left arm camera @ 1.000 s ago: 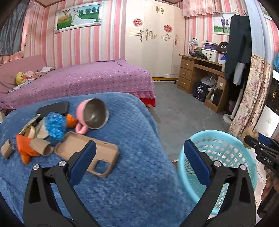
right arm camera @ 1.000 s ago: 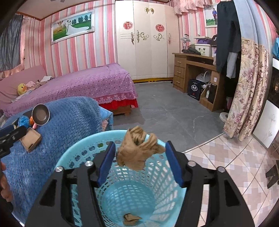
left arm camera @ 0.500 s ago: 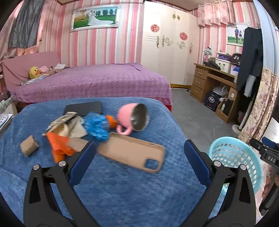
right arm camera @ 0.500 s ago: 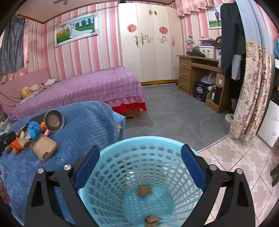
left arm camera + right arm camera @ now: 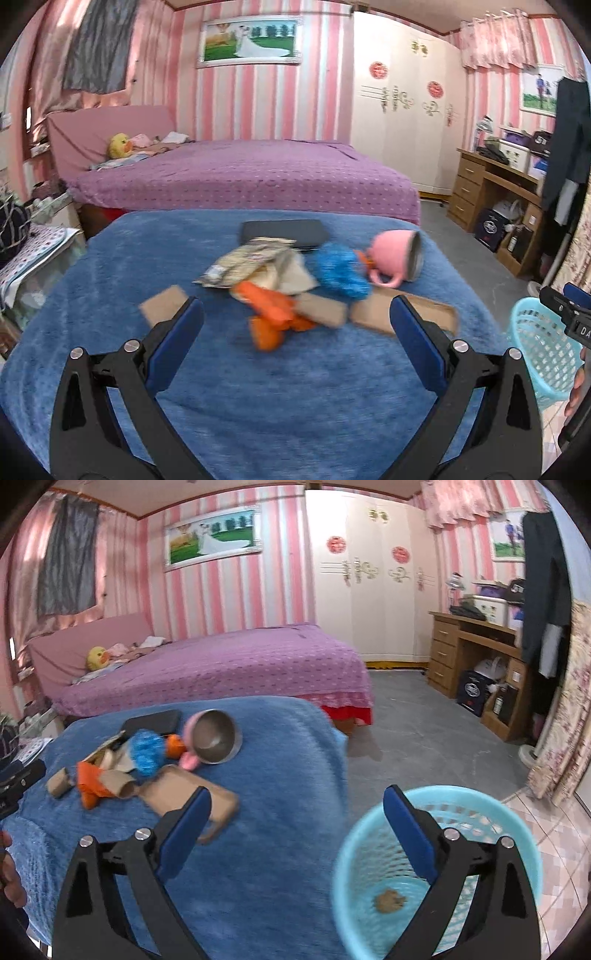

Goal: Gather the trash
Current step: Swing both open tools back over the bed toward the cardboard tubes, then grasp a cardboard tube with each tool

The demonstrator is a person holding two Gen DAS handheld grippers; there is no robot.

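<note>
At frame centre, a blue blanket (image 5: 258, 387) bears the trash pile (image 5: 273, 295). Lower right, the basket (image 5: 517, 834) holds a brown scrap (image 5: 388, 901). Right gripper (image 5: 295, 830) jaws just opened, empty; left gripper (image 5: 295, 332) jaws released, empty.

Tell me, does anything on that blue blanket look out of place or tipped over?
Yes. The pink mug lies on its side at the edge of the litter, its steel inside facing outward, handle down. A tan phone case and a black case also sit among the scraps, though neither looks like trash.
</note>
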